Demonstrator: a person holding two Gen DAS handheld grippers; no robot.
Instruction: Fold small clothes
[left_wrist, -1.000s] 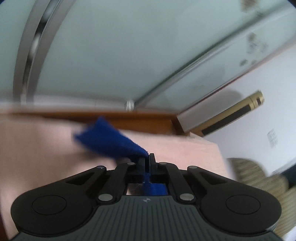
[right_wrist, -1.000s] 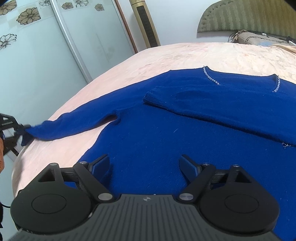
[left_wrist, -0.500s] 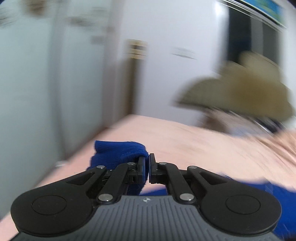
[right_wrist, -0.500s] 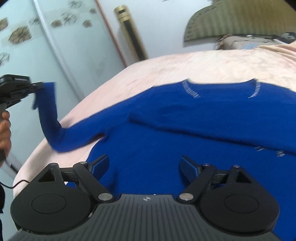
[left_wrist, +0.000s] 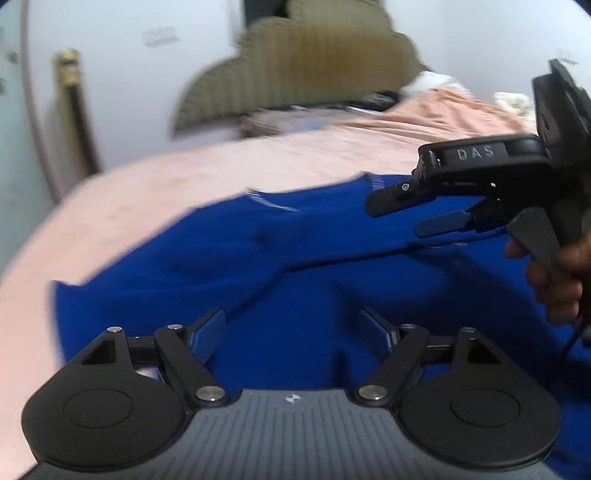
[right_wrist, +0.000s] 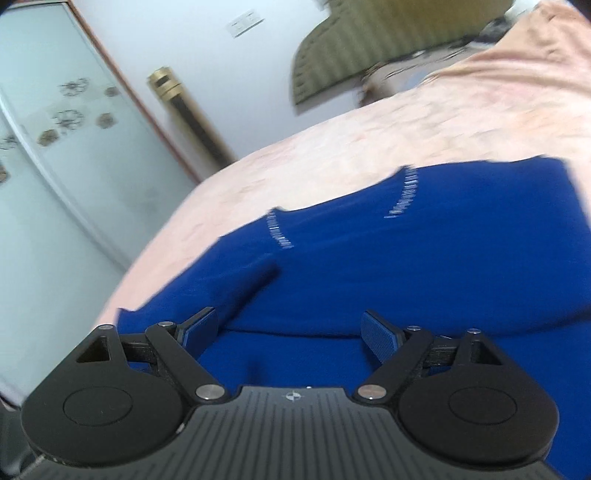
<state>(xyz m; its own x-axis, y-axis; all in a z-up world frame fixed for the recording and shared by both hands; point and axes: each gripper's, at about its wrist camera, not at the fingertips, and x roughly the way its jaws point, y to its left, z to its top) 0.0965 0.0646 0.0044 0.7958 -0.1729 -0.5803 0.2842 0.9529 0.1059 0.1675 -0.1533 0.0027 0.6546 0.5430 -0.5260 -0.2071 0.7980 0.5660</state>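
**Operator:** Sweater (left_wrist: 303, 266), blue, lies spread on the pink bedspread (left_wrist: 155, 192), and I see it under both of my cameras. Its neckline, with a pale sparkly trim (right_wrist: 404, 195), points toward the headboard (left_wrist: 314, 62).

**Observer:** What is your left gripper doing?

**Operator:** My left gripper (left_wrist: 293, 334) hangs over the body of the sweater with its jaws opening. Nothing is pinched: the blue pads (left_wrist: 207, 334) stand wide and I see only flat knit in the gap beneath them.

**Observer:** And the right one?

**Operator:** My right gripper (right_wrist: 291, 332) is spread wide too, with no cloth between the fingers. From the left camera I see it (left_wrist: 402, 214) from the side, above the upper right part of the sweater, with the person's hand (left_wrist: 554, 273) wrapped round its handle.

**Observer:** Where are the sleeves?

**Operator:** One sleeve (right_wrist: 236, 291) lies folded across the chest, its cuff end just below the neckline on the left of the right camera's view. The other I cannot make out clearly; the picture is blurred.

**Observer:** Anything else around?

**Operator:** A frosted sliding door with flower prints (right_wrist: 66, 147) stands left of the bed, and a gold and black column (right_wrist: 192, 118) stands against the white wall beside it.
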